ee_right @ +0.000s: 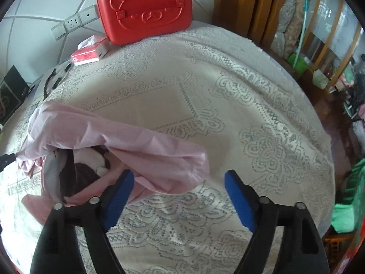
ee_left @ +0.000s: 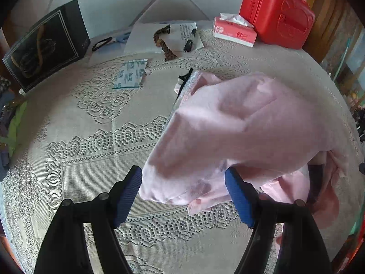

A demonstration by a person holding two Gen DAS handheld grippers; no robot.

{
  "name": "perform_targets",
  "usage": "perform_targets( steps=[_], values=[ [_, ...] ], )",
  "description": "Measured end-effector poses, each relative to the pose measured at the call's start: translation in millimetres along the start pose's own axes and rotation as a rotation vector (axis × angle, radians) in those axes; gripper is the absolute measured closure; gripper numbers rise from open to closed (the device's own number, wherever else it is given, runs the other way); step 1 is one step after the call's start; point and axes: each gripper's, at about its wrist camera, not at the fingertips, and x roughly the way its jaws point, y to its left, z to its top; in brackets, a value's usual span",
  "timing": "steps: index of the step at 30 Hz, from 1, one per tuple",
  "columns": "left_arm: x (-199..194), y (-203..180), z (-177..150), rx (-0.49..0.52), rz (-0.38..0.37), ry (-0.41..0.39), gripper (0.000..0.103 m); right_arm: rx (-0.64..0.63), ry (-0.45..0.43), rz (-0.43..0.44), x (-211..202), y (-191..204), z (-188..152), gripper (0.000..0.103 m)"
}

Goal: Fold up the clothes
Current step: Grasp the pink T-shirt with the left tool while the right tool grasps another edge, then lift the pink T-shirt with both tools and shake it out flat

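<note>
A pink garment (ee_left: 239,132) lies bunched on the lace-covered table (ee_left: 91,159), with a dark printed patch showing inside its folds. My left gripper (ee_left: 183,175) is open; the garment's near edge hangs between its blue pads (ee_left: 127,196), not pinched. In the right wrist view the same pink garment (ee_right: 127,143) lies left of centre. My right gripper (ee_right: 179,182) is open, with the garment's right end between and just beyond its fingertips.
At the back stand a red case (ee_left: 278,11), a tissue box (ee_left: 235,30), papers with a braided cord (ee_left: 164,38), a dark box (ee_left: 45,45) and a small packet (ee_left: 130,74). The table's right edge (ee_right: 319,118) drops to the floor.
</note>
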Motion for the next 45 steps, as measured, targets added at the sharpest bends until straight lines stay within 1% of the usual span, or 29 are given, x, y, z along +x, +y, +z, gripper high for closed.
perform_targets(
  steps=[2, 4, 5, 6, 8, 10, 11, 12, 13, 14, 16, 20, 21, 24, 26, 31, 33, 36, 38, 40, 42, 45],
  values=[
    [16.7, -2.1, -1.5, 0.000, 0.006, 0.034, 0.028, -0.021, 0.027, 0.002, 8.6, 8.7, -2.6, 0.019],
    [33.0, -2.6, -1.1, -0.005, 0.020, 0.067, 0.028, -0.047, 0.057, -0.019, 22.9, 12.1, -1.9, 0.018],
    [38.5, -3.0, -0.3, -0.006, 0.024, 0.076, 0.028, -0.061, 0.064, -0.043, 30.2, 14.6, -0.2, 0.017],
    [38.6, -4.2, 0.5, -0.001, 0.024, 0.062, 0.028, -0.074, 0.070, -0.070, 37.4, 17.2, 1.7, 0.017],
    [37.8, -9.6, 3.6, 0.029, 0.021, 0.052, 0.041, -0.103, 0.072, -0.139, 50.8, 18.5, 5.9, 0.017],
    [33.2, -13.5, 6.8, 0.037, 0.014, 0.043, 0.083, -0.127, 0.072, -0.152, 62.5, 18.9, 9.1, 0.017],
    [30.1, -13.0, 9.4, 0.028, 0.017, 0.039, 0.086, -0.136, 0.084, -0.133, 68.6, 19.4, 10.5, 0.021],
    [23.6, -9.6, 12.3, 0.006, 0.014, 0.020, 0.088, -0.147, 0.097, -0.112, 72.7, 21.7, 11.6, 0.032],
    [17.1, -6.1, 15.2, -0.016, 0.011, 0.001, 0.089, -0.159, 0.111, -0.091, 76.4, 24.4, 12.7, 0.079],
    [9.4, -2.2, 18.1, -0.038, 0.009, -0.020, 0.089, -0.172, 0.110, -0.086, 76.2, 28.6, 14.3, 0.097],
    [-16.1, 9.1, 23.6, -0.080, 0.015, -0.083, 0.090, -0.188, 0.069, -0.073, 62.7, 36.3, 19.8, 0.098],
    [-82.3, 34.2, 30.1, -0.146, 0.009, -0.218, 0.091, -0.188, -0.082, -0.025, 7.3, 44.4, 36.5, 0.098],
    [-99.1, 39.3, 30.8, -0.158, 0.008, -0.251, 0.091, -0.194, -0.128, -0.012, -10.4, 47.9, 40.6, 0.098],
    [-151.0, 48.7, 28.1, -0.162, 0.050, -0.363, 0.091, -0.217, -0.273, 0.025, -66.9, 59.5, 51.3, 0.098],
    [-185.6, 55.2, 24.7, -0.170, 0.056, -0.434, 0.091, -0.229, -0.378, 0.047, -106.6, 66.3, 55.0, 0.098],
    [-268.2, 63.9, 12.7, -0.182, 0.076, -0.567, 0.091, -0.264, -0.608, 0.120, -202.0, 77.0, 56.2, 0.098],
    [-297.8, 66.2, 8.6, -0.200, 0.074, -0.617, 0.091, -0.277, -0.714, 0.144, -238.9, 77.7, 53.0, 0.098],
    [-336.7, 67.7, 7.2, -0.210, 0.076, -0.684, 0.091, -0.271, -0.804, 0.193, -279.6, 78.5, 55.3, 0.098],
    [-348.2, 69.7, 15.3, -0.213, 0.065, -0.674, 0.091, -0.258, -0.826, 0.220, -295.5, 77.3, 62.9, 0.098],
    [-345.5, 73.5, 28.9, -0.220, 0.044, -0.637, 0.091, -0.247, -0.819, 0.222, -296.8, 77.5, 78.0, 0.098],
    [-323.7, 74.4, 45.1, -0.216, 0.058, -0.591, 0.091, -0.240, -0.785, 0.220, -287.1, 80.9, 99.0, 0.098],
    [-275.5, 83.5, 75.9, -0.219, 0.076, -0.503, 0.091, -0.245, -0.703, 0.210, -250.9, 91.5, 134.6, 0.098]
  ],
)
